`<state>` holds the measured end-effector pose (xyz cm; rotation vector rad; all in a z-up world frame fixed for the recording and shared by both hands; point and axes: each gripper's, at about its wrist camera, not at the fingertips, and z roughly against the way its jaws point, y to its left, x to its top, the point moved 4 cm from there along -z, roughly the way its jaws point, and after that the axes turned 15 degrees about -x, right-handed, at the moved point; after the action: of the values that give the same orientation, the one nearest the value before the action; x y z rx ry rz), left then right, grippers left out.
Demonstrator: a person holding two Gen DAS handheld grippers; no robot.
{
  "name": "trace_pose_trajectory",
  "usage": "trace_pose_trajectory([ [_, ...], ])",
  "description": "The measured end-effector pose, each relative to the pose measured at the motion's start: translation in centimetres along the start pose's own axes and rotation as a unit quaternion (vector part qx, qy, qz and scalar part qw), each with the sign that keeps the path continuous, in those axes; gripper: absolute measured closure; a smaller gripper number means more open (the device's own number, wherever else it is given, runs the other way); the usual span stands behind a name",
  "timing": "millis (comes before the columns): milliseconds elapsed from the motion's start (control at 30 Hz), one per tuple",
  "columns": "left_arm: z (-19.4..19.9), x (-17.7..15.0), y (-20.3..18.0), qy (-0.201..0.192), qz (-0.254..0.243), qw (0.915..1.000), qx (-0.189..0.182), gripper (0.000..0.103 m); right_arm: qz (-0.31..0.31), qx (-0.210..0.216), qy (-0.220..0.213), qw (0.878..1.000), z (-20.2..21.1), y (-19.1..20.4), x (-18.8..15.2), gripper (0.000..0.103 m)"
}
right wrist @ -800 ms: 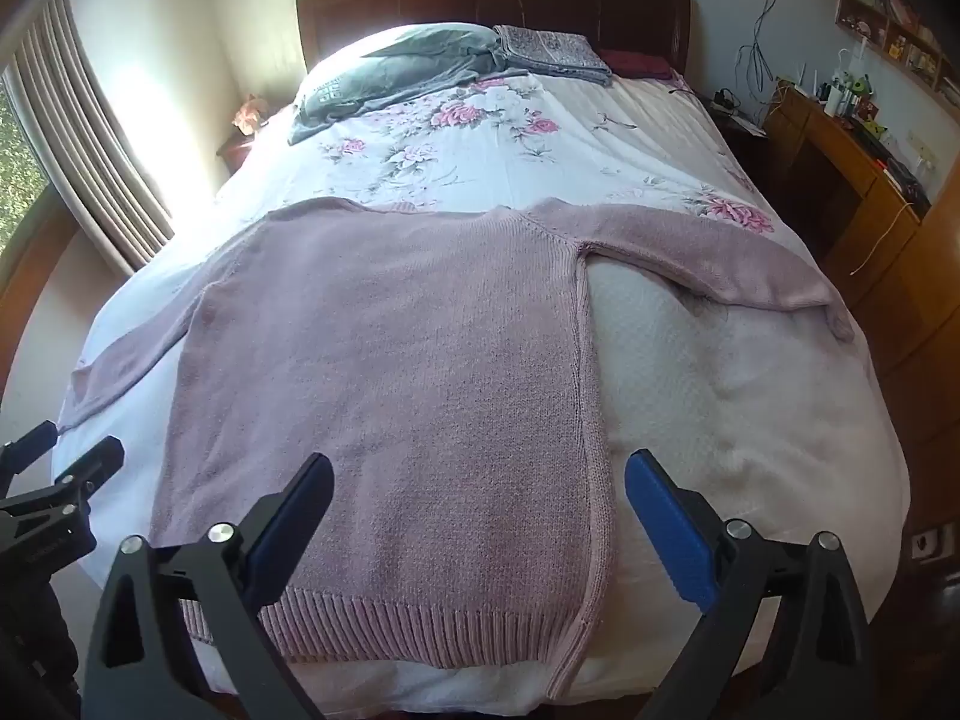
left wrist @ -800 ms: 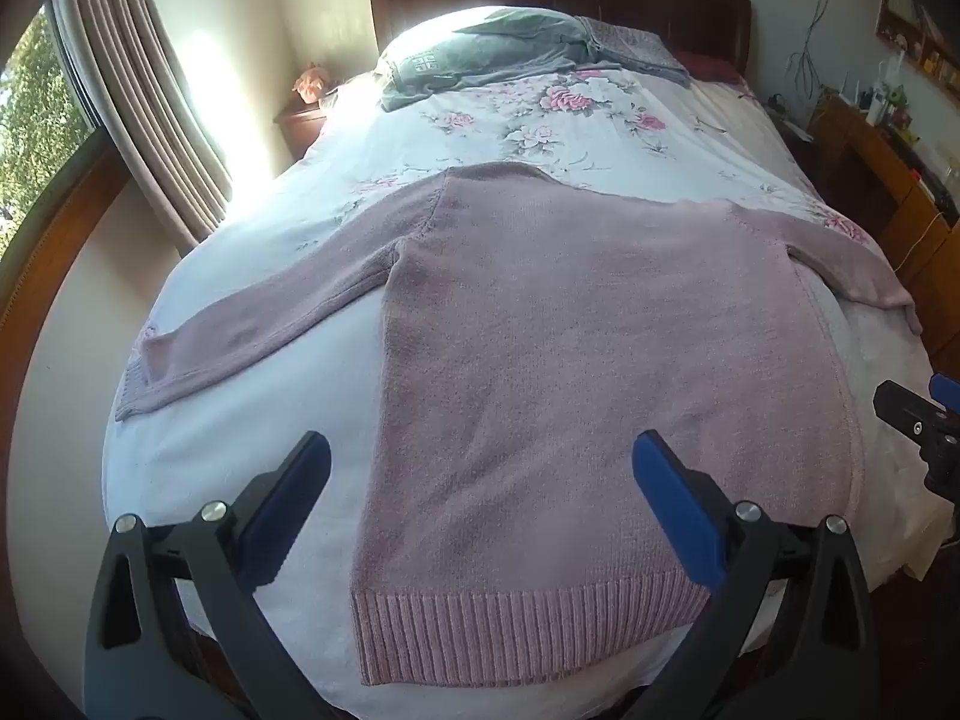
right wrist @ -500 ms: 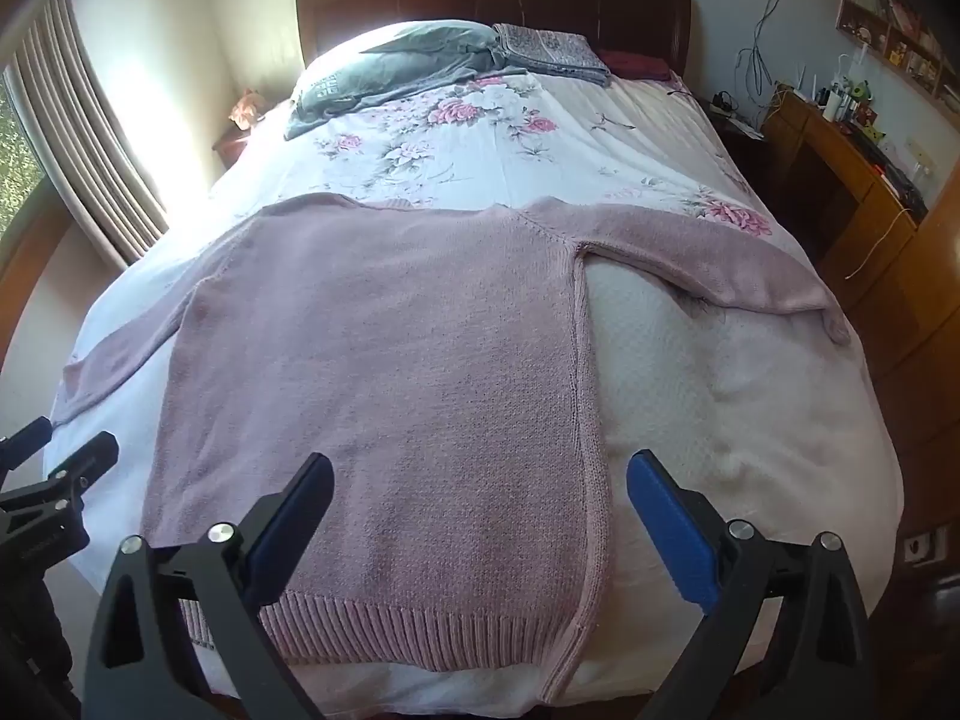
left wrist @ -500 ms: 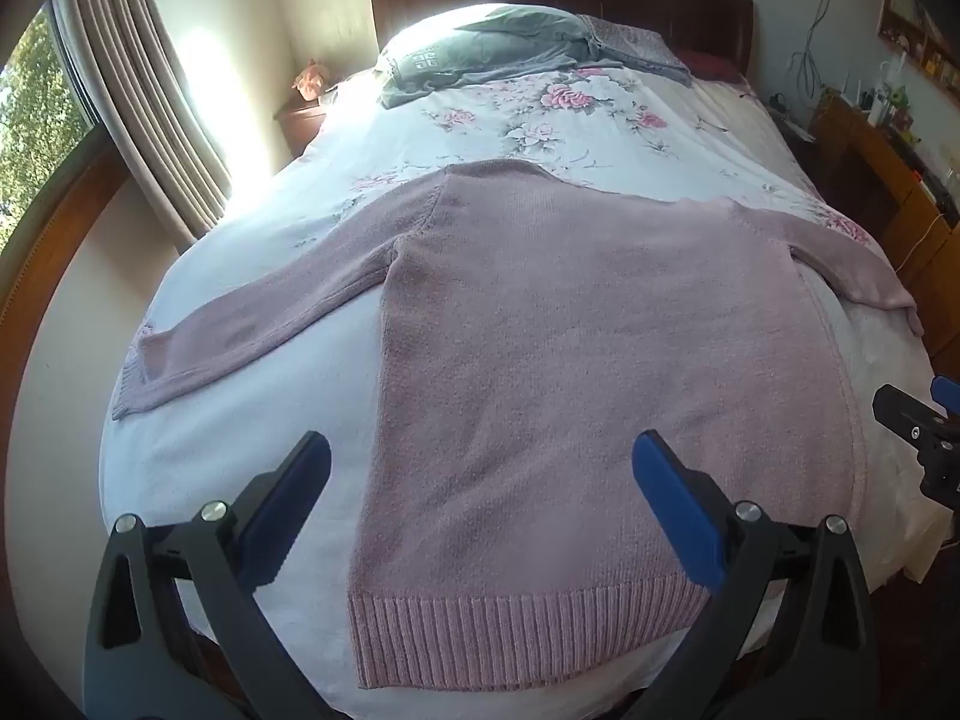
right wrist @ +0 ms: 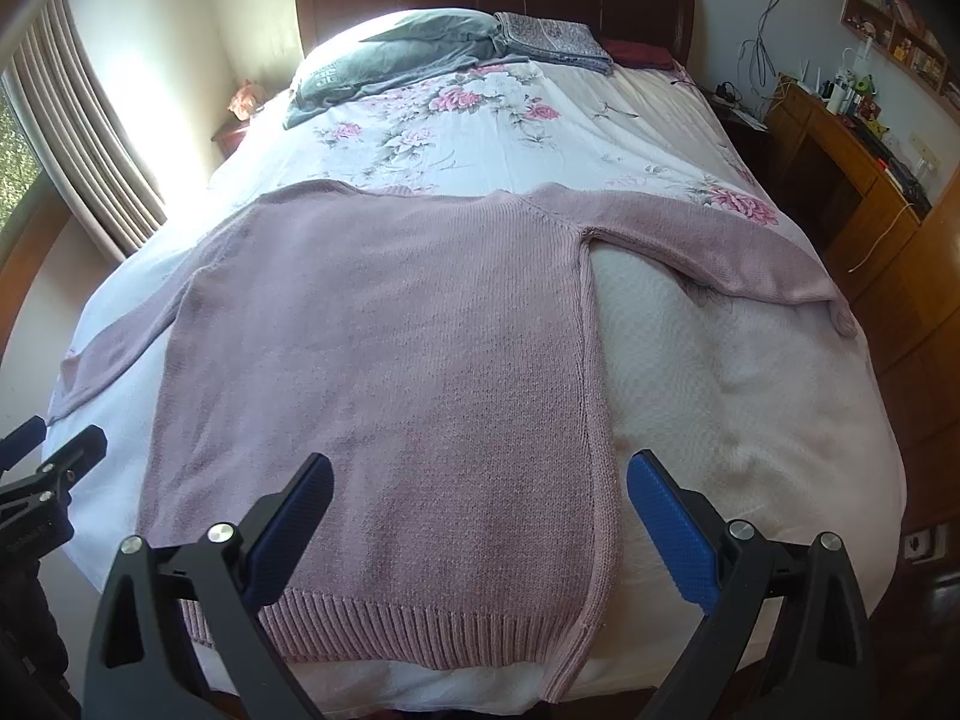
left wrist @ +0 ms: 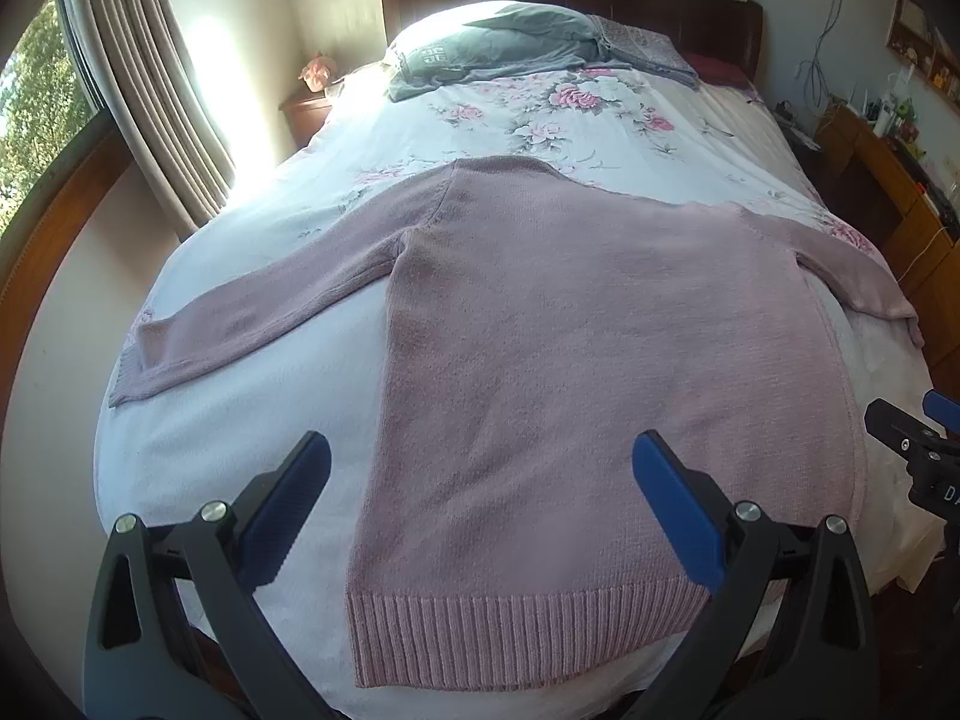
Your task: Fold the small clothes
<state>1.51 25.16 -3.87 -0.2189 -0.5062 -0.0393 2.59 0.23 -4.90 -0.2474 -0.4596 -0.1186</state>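
Sweater [left wrist: 576, 372] lies flat on the bed [left wrist: 240, 450], sleeves out, slightly nearer both claws than a moment ago. Left claw [left wrist: 480, 504] spread over the hem; right claw [right wrist: 480, 510] spread over the side seam. Folding not yet begun.

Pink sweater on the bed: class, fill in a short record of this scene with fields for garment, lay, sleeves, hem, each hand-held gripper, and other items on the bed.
garment: pink sweater, knitted
lay: flat on the bed, unfolded
sleeves: both spread out to the sides
hem: ribbed hem at the near edge of the bed
left hand-held gripper: open, above the hem, holding nothing
right hand-held gripper: open, above the hem, holding nothing
other items: grey cloth and folded patterned cloth by the headboard
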Motion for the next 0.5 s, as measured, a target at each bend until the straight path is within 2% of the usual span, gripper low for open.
trace_pose_trajectory([
  [500, 0.13, -0.14, 0.12, -0.001, 0.000, 1.0000, 0.003, 0.003, 0.000, 0.000, 0.001, 1.000, -0.19, -0.04, -0.07, 0.004],
])
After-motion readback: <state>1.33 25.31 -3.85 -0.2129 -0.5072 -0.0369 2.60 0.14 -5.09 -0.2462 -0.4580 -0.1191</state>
